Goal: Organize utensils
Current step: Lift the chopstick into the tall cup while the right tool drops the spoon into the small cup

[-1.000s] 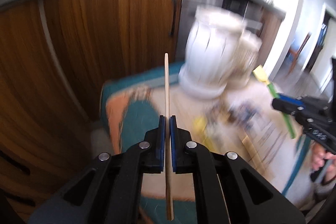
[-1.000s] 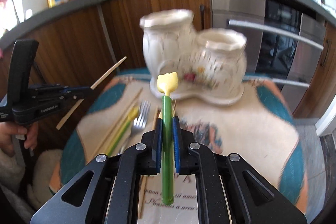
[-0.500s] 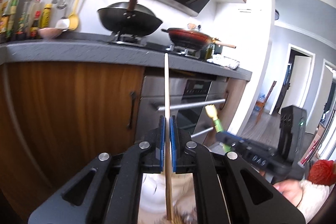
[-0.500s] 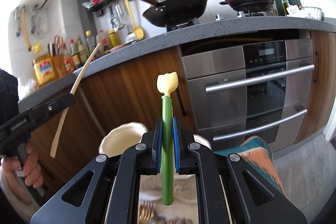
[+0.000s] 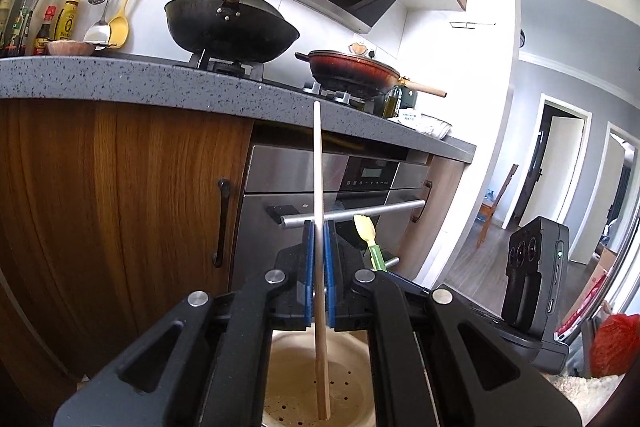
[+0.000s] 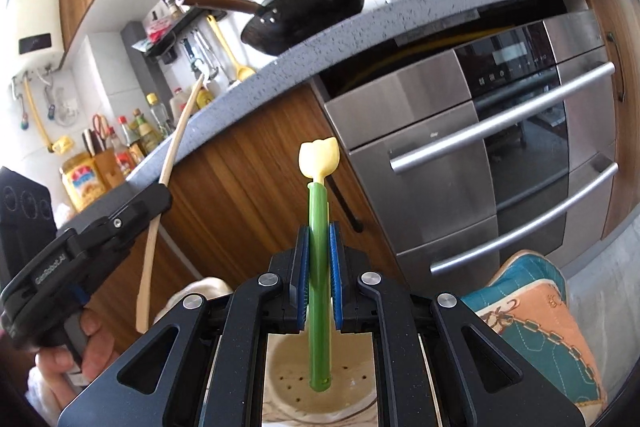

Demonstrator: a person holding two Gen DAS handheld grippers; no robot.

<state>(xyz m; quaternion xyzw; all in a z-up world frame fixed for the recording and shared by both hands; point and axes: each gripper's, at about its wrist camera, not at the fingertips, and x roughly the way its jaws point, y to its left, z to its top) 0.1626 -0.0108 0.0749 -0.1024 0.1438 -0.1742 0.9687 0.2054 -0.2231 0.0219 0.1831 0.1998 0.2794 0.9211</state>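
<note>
My left gripper (image 5: 318,271) is shut on a wooden chopstick (image 5: 319,187) held upright; its lower end hangs inside the mouth of a cream ceramic holder cup (image 5: 292,383) with drain holes. My right gripper (image 6: 319,279) is shut on a green-handled utensil with a yellow tip (image 6: 319,163), upright, its lower end over another cream holder cup (image 6: 288,383). The left gripper with its chopstick (image 6: 168,171) shows at the left of the right wrist view. The green utensil's tip (image 5: 366,229) shows in the left wrist view.
Wooden cabinets (image 5: 112,195) and a steel oven (image 6: 500,155) stand behind. A grey counter (image 5: 120,79) carries a black wok (image 5: 232,27) and a red pan (image 5: 354,73). A teal and orange cloth (image 6: 532,311) lies at lower right.
Both grippers have tilted up from the table to level, then lowered a little. The chopstick's and the green utensil's lower ends now hang in the holder cups.
</note>
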